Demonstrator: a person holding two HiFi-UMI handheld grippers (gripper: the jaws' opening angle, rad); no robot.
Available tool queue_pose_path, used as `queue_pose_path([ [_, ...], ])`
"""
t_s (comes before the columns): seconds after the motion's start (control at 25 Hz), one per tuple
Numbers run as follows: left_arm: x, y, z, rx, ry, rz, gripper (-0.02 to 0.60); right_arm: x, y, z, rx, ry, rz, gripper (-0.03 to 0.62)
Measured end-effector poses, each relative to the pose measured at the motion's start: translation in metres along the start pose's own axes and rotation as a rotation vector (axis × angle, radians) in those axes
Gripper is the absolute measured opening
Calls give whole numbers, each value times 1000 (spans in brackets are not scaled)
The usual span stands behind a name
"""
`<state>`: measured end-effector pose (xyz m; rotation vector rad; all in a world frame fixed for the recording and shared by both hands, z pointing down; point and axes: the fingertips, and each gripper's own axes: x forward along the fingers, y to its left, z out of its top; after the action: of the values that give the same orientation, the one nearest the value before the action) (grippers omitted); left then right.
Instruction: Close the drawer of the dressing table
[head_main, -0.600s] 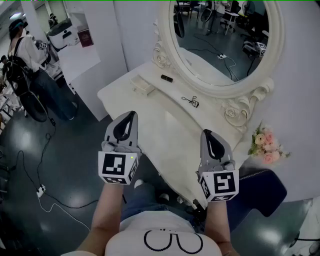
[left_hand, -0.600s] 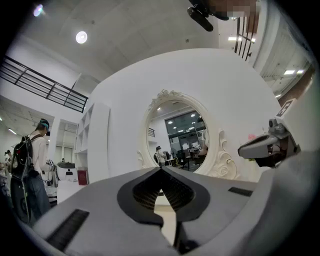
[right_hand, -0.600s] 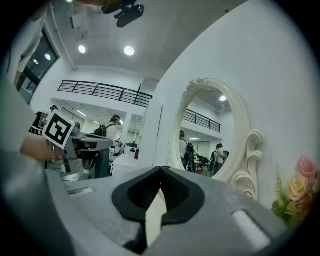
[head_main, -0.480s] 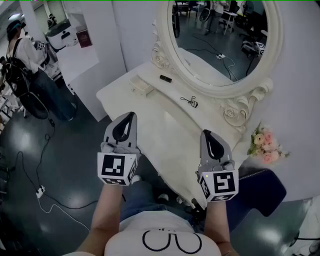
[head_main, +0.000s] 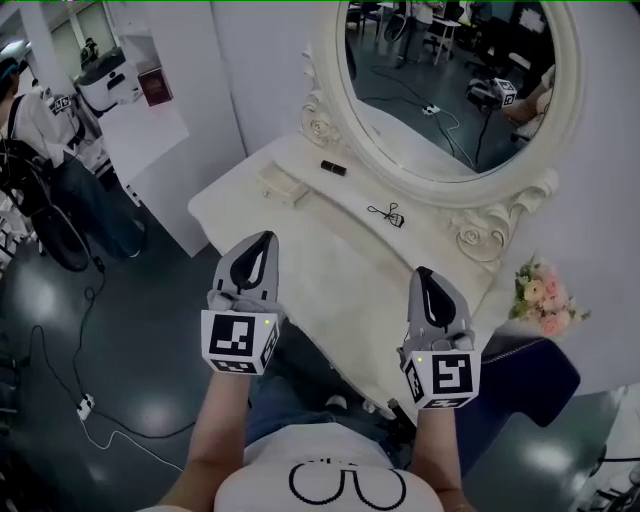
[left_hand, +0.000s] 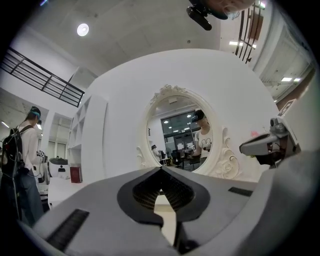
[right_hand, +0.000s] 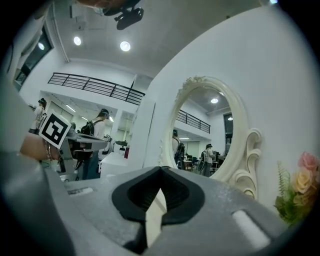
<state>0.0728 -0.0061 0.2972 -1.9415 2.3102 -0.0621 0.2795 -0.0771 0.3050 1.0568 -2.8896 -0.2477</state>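
The white dressing table (head_main: 330, 265) with its oval mirror (head_main: 450, 80) stands in front of me. Its drawer is hidden under the top's front edge in every view. My left gripper (head_main: 266, 240) is held level over the table's front left edge, jaws shut and empty. My right gripper (head_main: 423, 273) hovers over the front right part, also shut on nothing. In the left gripper view the closed left gripper (left_hand: 161, 169) points at the mirror (left_hand: 180, 135). The right gripper view shows the shut right gripper (right_hand: 161, 170) facing the mirror frame (right_hand: 240, 150).
On the tabletop lie a small white tray (head_main: 283, 180), a black lipstick (head_main: 334, 168) and a small black clip (head_main: 386, 214). Pink flowers (head_main: 545, 295) and a dark blue seat (head_main: 535, 378) are at the right. A person (head_main: 40, 130) stands at the left; cables (head_main: 85, 405) cross the floor.
The head view has shifted slightly, so table and grippers sit a little lower in the picture. Both grippers stay shut and hold their place over the table's front.
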Motion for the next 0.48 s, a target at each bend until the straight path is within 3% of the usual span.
queue_pose_path([
  [0.48,63,113,-46,-45,69,-137,-2,97,58,-15,30,107,-123,-2],
])
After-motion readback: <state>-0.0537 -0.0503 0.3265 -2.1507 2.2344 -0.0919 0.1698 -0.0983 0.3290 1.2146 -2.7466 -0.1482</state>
